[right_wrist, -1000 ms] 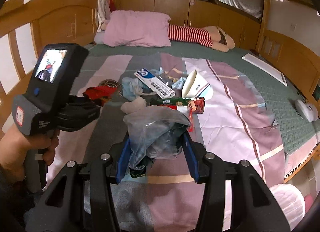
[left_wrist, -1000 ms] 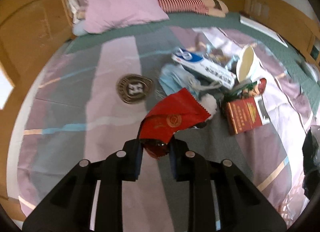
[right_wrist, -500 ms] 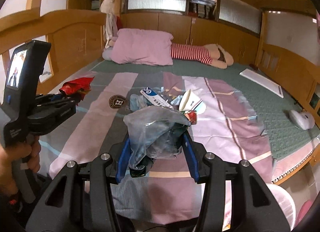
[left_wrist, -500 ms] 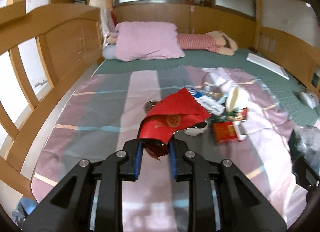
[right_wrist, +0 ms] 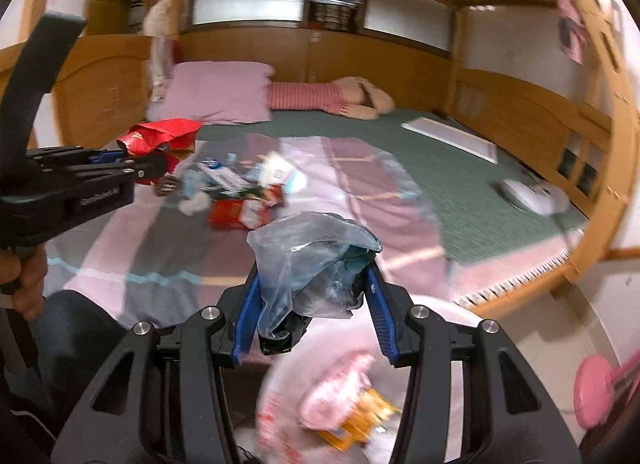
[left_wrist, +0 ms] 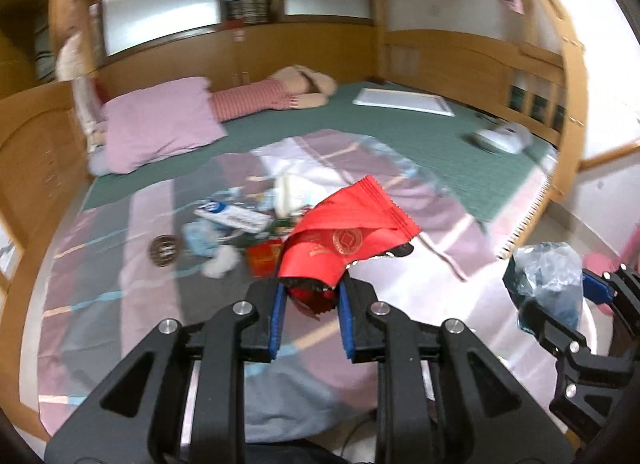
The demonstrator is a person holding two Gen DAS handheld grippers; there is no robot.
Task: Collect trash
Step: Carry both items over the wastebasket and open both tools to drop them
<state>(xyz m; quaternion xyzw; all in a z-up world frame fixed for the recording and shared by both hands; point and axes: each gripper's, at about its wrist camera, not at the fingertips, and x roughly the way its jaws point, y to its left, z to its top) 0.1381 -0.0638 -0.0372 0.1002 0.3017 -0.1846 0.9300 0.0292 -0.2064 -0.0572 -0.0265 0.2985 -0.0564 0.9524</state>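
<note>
Left gripper pinching glossy red wrapper, right gripper clamping crumpled clear plastic

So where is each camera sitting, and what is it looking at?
Left wrist: on the left gripper, facing the striped bedspread; its fingers pinch a crinkly red foil wrapper.
Right wrist: on the right gripper, clamping a crumpled clear plastic bag above a white bin; a hand shows.
Both share the trash pile, pink pillow and both grippers.

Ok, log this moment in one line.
left tool: shut on red foil wrapper | right tool: shut on crumpled clear plastic bag | bed litter: remaining
</note>
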